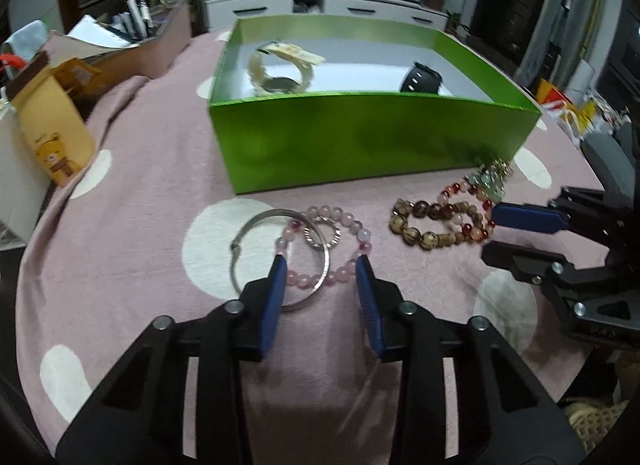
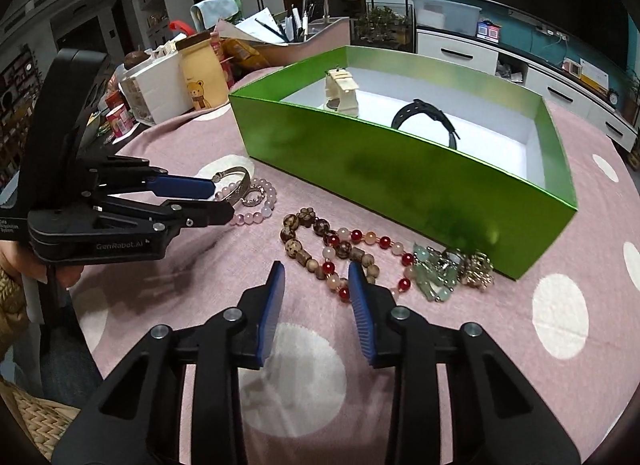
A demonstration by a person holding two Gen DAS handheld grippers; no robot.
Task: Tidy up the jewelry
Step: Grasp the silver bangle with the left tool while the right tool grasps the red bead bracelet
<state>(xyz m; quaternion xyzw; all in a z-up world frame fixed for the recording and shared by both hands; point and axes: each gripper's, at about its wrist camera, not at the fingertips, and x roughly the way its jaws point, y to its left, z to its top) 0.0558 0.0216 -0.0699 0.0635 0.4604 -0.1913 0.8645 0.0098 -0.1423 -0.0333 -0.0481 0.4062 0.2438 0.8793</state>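
Pink cloth with large white dots covers the worktop (image 1: 132, 169), and a cluttered living room with white cabinets is seen behind it. An open green box (image 1: 360, 141) stands near the middle of the worktop. Two watches are already lying inside it: a cream watch (image 1: 280, 69) toward one end and a black watch (image 1: 420, 79) toward the other.

Several pieces are left on the cloth in front of the box. A silver bangle (image 1: 280, 261), a pink bead bracelet (image 1: 332, 241) and a small silver ring (image 1: 322, 235) are overlapped in one cluster. Near them, a brown bead bracelet (image 2: 316, 241) and a red and pink bead bracelet (image 2: 372, 261) are tangled together, with a green stone charm (image 2: 434, 277) and a gold ornament (image 2: 478, 267) lying close against the box wall.

The left gripper (image 1: 322, 261) is held open and empty, its blue pads placed either side of the pink bead bracelet and bangle. The right gripper (image 2: 316, 269) is also open and empty, aimed at the brown and red beads.

The task is judged to be partly done: the watches are stored, while every bracelet, the ring and the charms are yet to be placed in the box.
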